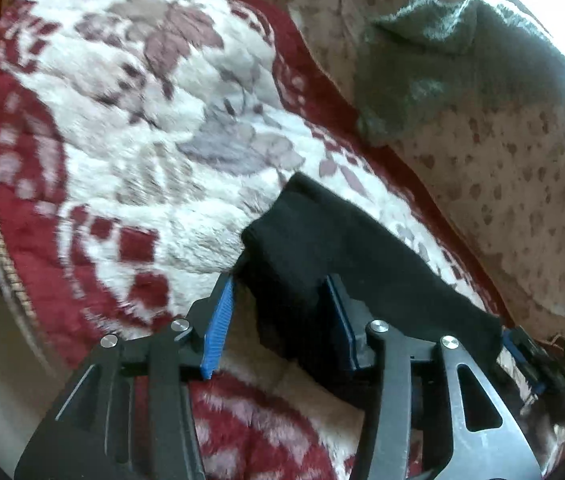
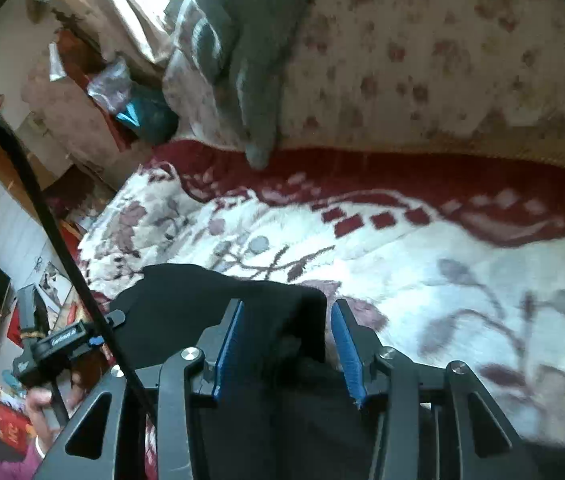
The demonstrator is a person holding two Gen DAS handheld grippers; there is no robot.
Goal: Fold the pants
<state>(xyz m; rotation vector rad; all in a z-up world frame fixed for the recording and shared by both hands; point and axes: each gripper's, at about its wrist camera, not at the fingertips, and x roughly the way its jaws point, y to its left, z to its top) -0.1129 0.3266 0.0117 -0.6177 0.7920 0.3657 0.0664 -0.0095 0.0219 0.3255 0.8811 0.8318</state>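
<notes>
The black pants (image 1: 322, 248) lie on a red and white floral blanket (image 1: 122, 120). In the left wrist view my left gripper (image 1: 278, 316) stands open, its blue pads on either side of the pants' edge, with cloth between the jaws. In the right wrist view the pants (image 2: 210, 304) show as a black fold running left. My right gripper (image 2: 286, 344) is open too, with black cloth lying between its blue pads. The right gripper (image 1: 522, 356) shows at the far right of the left wrist view at the pants' other end. The left gripper (image 2: 66, 340) shows at the left of the right wrist view.
A grey knit garment (image 1: 462, 60) lies on a beige spotted bedcover (image 1: 522, 184) behind the blanket; it also shows in the right wrist view (image 2: 250, 40). A black cable (image 2: 42, 208) crosses the left side. Room clutter (image 2: 130, 96) stands beyond the bed.
</notes>
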